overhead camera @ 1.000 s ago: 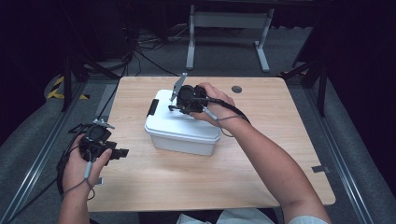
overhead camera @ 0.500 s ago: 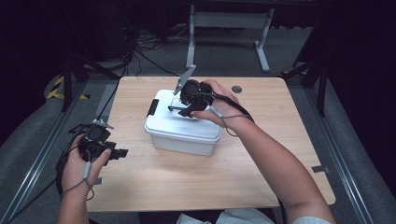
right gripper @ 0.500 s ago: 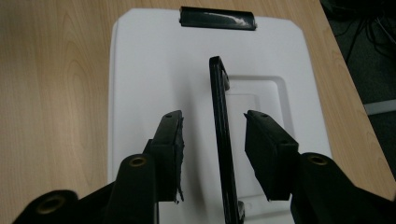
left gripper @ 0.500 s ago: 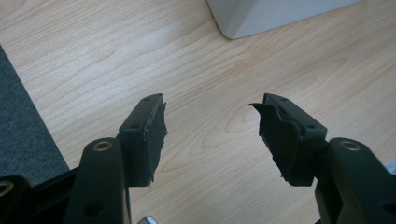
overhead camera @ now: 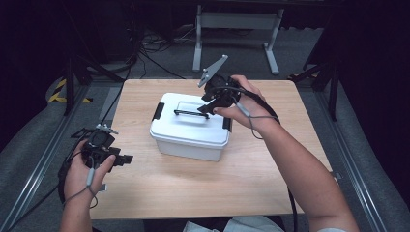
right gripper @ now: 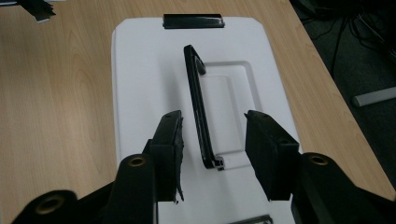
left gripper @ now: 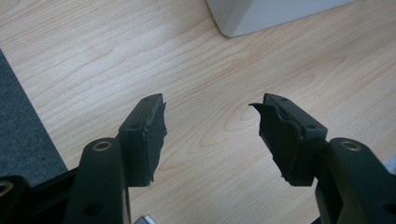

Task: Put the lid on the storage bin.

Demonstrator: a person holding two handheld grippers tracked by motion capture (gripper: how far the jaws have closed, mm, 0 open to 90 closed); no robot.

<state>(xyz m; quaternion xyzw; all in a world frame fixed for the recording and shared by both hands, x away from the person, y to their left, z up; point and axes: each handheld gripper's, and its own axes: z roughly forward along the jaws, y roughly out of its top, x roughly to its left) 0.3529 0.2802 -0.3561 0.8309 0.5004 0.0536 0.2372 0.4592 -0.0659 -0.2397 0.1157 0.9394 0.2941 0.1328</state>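
Note:
A white lidded box stands mid-table, a black latch on each end. Its thin black handle is raised upright over the lid. My right gripper hovers low over the box's right end, open. In the right gripper view its jaws straddle the near end of the handle, the right gripper not closed on it. My left gripper is held near the table's left edge, well apart from the box. In the left gripper view the left gripper is open above bare wood, the box corner ahead.
The wooden table has free room in front of and to either side of the box. Beyond its far edge stands a grey metal frame, with cables on the dark floor. Carpet lies past the left edge.
My right gripper has shifted to the right and slightly up along the handle, toward the box's right end. The left gripper and the box have stayed put.

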